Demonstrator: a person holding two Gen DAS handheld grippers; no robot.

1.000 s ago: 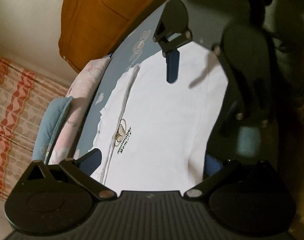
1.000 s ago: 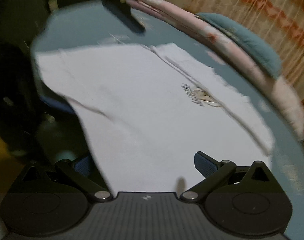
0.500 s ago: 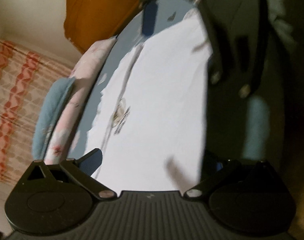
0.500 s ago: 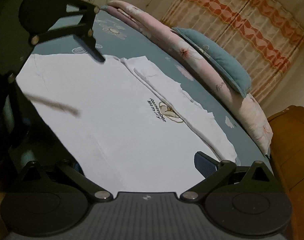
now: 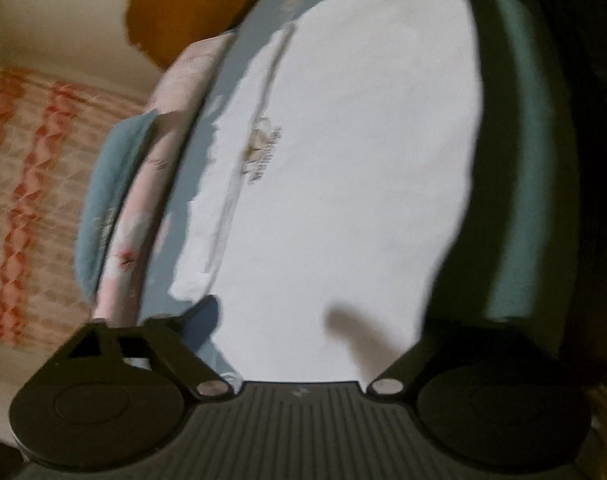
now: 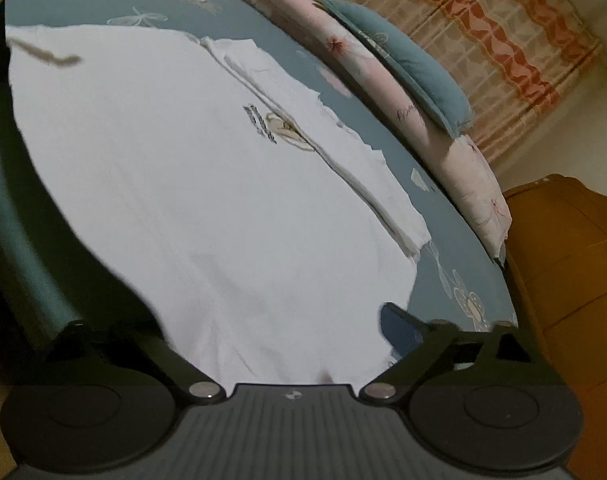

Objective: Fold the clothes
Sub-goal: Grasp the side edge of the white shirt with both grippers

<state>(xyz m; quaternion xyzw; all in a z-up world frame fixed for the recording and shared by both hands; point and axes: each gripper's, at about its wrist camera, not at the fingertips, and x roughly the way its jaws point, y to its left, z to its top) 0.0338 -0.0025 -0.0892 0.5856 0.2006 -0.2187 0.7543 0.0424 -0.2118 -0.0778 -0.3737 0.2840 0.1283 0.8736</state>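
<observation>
1. Closest to us, the left hand-held gripper (image 5: 303, 332) has its fingers spread wide apart over the near edge of the white T-shirt (image 5: 343, 168); one blue pad (image 5: 205, 316) shows at the cloth's left border, and the other finger is lost in shadow at the right.
2. The right hand-held gripper (image 6: 287, 344) likewise stands apart, its blue pad (image 6: 399, 328) just at the shirt's near right corner, with nothing clamped between the fingers.
3. We see the white T-shirt (image 6: 183, 168) lying flat on the bed (image 6: 455, 264), on a blue sheet printed with pale flowers; one long side reaches the bed's edge.
4. A small printed emblem (image 6: 275, 124) with dark lettering sits near the shirt's middle, beside a folded-over strip of cloth along its far side.
5. Beyond the shirt, a pink floral quilt roll (image 6: 383, 80) lies along the far side of the bed, with a blue pillow (image 6: 407, 56) against it.
6. Farthest off hang orange-patterned curtains (image 6: 483, 20), and a wooden cabinet (image 6: 571, 264) stands by the bed's end.
7. The left wrist view is blurred, so fine detail there is unclear.
</observation>
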